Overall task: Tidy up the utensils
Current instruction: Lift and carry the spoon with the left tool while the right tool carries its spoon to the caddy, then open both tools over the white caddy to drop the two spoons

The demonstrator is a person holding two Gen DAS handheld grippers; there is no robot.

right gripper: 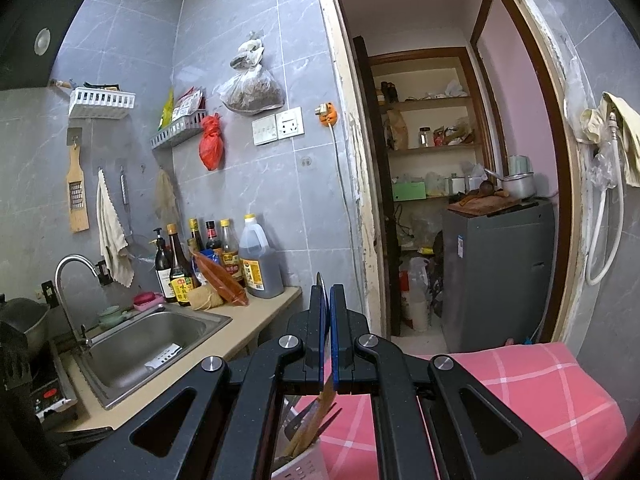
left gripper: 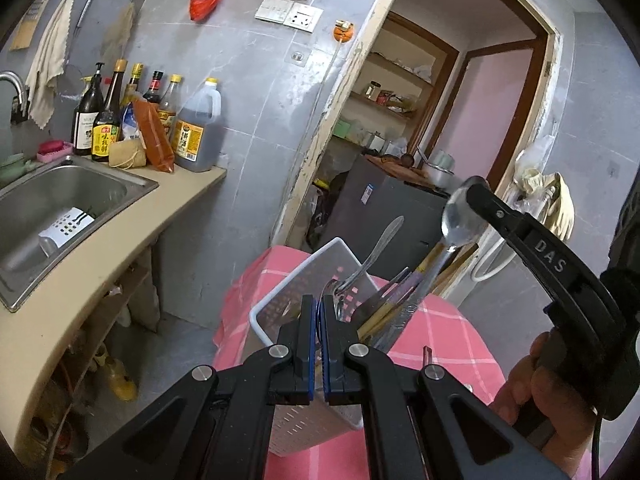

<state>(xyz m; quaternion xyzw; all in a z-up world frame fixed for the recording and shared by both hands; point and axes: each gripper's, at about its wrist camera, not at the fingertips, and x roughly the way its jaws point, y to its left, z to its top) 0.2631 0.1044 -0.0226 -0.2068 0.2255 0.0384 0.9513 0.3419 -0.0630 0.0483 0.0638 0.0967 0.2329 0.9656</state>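
Note:
A white perforated utensil holder (left gripper: 316, 272) stands on a pink checked cloth (left gripper: 448, 328). It holds a fork (left gripper: 376, 252), chopsticks (left gripper: 390, 304) and other utensils. My left gripper (left gripper: 319, 308) is shut on the holder's near rim. My right gripper (left gripper: 474, 188) is shut on the bowl of a metal spoon (left gripper: 458, 220), whose handle reaches down into the holder. In the right wrist view the right gripper (right gripper: 329, 292) pinches the spoon's thin edge (right gripper: 320, 280), with the holder (right gripper: 304, 464) and chopsticks (right gripper: 316, 420) below it.
A steel sink (left gripper: 52, 208) sits in the beige counter (left gripper: 120, 256) at left, with a second white holder (left gripper: 66, 226) lying in it. Bottles (left gripper: 108, 120) stand at the wall. An open doorway (right gripper: 440, 200) with a grey cabinet (right gripper: 500, 272) lies ahead.

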